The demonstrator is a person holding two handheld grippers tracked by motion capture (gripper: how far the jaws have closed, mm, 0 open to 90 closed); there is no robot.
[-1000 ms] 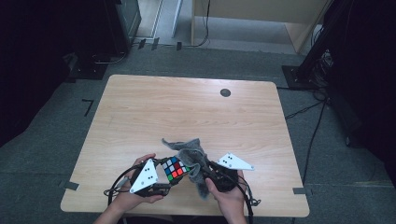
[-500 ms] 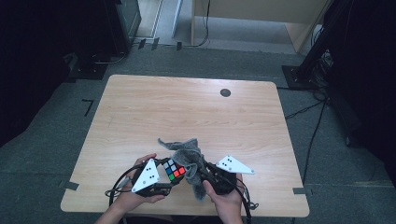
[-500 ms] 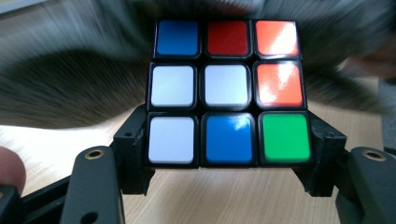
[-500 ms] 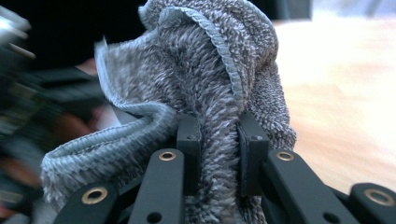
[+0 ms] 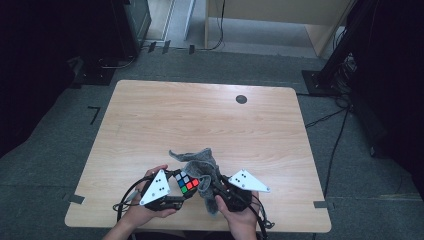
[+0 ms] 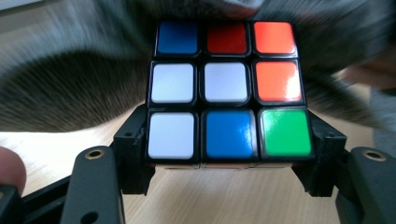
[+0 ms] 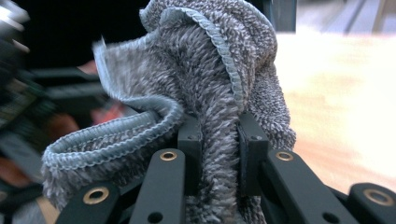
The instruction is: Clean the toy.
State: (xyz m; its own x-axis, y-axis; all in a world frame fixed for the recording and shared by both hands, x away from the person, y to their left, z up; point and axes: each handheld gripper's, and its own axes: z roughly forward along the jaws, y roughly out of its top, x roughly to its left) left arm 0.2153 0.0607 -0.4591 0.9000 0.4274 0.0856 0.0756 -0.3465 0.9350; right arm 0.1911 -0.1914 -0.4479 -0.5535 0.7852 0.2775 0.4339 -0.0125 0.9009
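cube (image 6: 227, 91) sits clamped between the two black jaws of the left gripper (image 6: 227, 161), its scrambled face of white, blue, red, orange and green squares turned toward that gripper's camera, the lower row level with the jaw tips. from the high view the same cube (image 5: 187, 182) shows just right of the left gripper (image 5: 172, 192), held above the near edge of the wooden table (image 5: 200, 120). grey cloth (image 7: 205, 93) is pinched in the right gripper (image 7: 219, 154), whose jaws are closed tight on a fold of the fabric with the rest bunching up and over them. in the high view the cloth (image 5: 197, 162) drapes from the right gripper (image 5: 215, 192) up against the cube's far and right sides, touching it; behind the cube in the left gripper view the cloth is a grey blur. both hands work close together near the table's front edge, slightly left of its middle. the far half of the tabletop is bare wood apart from a small dark round disc (image 5: 241, 99) near the back edge. cables trail from both grippers toward the person.
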